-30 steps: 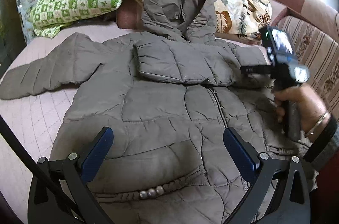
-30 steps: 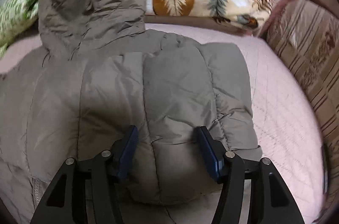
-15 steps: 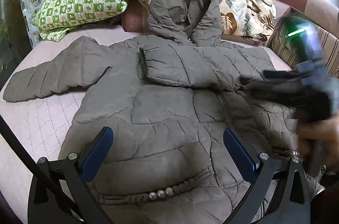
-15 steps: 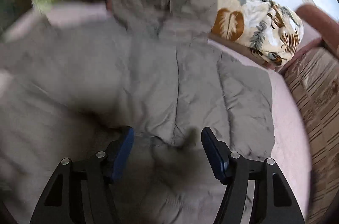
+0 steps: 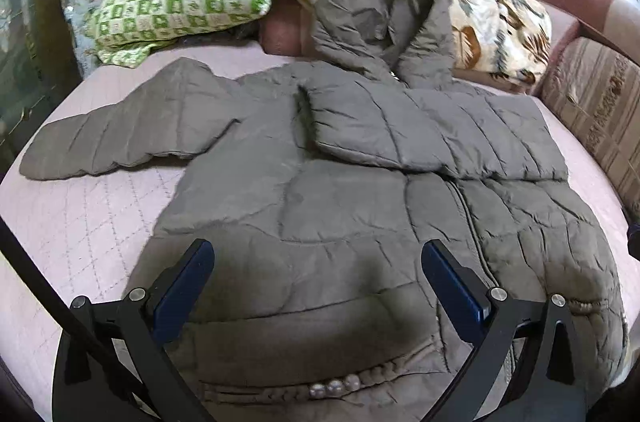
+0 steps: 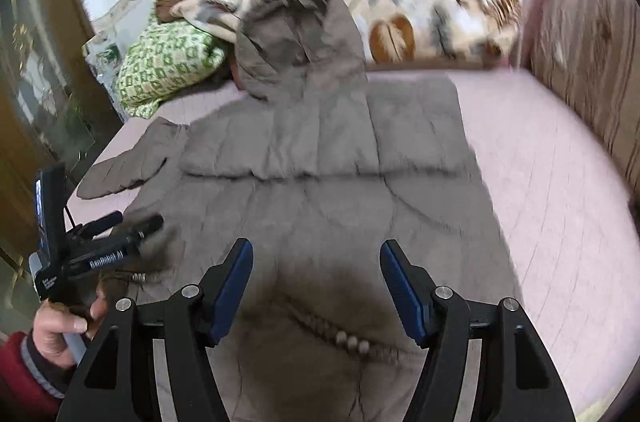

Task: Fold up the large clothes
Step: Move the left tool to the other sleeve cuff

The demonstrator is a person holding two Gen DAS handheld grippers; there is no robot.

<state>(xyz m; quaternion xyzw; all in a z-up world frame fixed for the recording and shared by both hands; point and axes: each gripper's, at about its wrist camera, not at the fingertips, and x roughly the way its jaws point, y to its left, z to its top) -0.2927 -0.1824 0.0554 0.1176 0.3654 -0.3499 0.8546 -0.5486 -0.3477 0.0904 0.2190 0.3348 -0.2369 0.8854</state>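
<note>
A grey-brown quilted hooded jacket (image 5: 340, 214) lies front up on a pink bedspread (image 5: 80, 222). Its hood (image 5: 376, 18) rests against the bedding at the back. One sleeve (image 5: 420, 130) is folded across the chest; the other sleeve (image 5: 128, 138) stretches out flat to the left. My left gripper (image 5: 316, 262) hovers open over the jacket's lower front, nothing between its fingers. In the right wrist view my right gripper (image 6: 316, 262) stands open above the jacket (image 6: 320, 206) near a beaded pocket trim, holding nothing. The left gripper (image 6: 136, 221) shows at the left, held by a hand (image 6: 60, 326).
A green-and-white checked pillow (image 5: 176, 6) and a leaf-print blanket (image 5: 492, 18) are piled at the head of the bed. A striped upholstered side (image 5: 600, 110) borders the bed on the right. A glass-fronted cabinet (image 6: 36, 102) stands at the left. Bare bedspread (image 6: 540, 162) lies right of the jacket.
My right gripper has drawn back from the folded sleeve toward the jacket's lower part and left the left wrist view. The sleeve stays folded across the chest. The left gripper has hardly moved.
</note>
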